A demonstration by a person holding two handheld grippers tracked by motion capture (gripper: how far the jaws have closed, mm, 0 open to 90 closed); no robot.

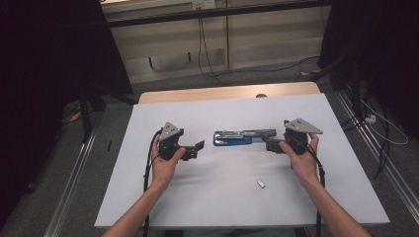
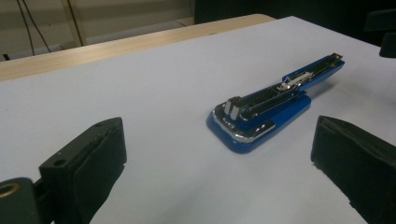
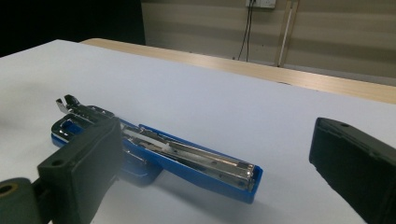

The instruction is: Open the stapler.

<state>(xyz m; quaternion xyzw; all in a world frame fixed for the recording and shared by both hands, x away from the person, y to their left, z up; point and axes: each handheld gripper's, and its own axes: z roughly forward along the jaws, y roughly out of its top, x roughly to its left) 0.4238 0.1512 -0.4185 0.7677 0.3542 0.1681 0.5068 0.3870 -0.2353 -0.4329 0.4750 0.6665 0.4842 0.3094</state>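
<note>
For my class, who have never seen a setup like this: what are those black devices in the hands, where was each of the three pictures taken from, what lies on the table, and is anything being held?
A person sits at a white table with a hand-held gripping tool in each hand: the left tool and the right tool. Each has two black jaws that open and close.

The high view looks down from above the person. The other two pictures come from small cameras riding on the tools, looking out between their own jaws.

On the table lies a blue stapler, swung open so its metal staple track shows. Nearer the person lies a small metal piece, too small to identify.

Nothing is held: both tools stand open, one at each end of the stapler.
</note>
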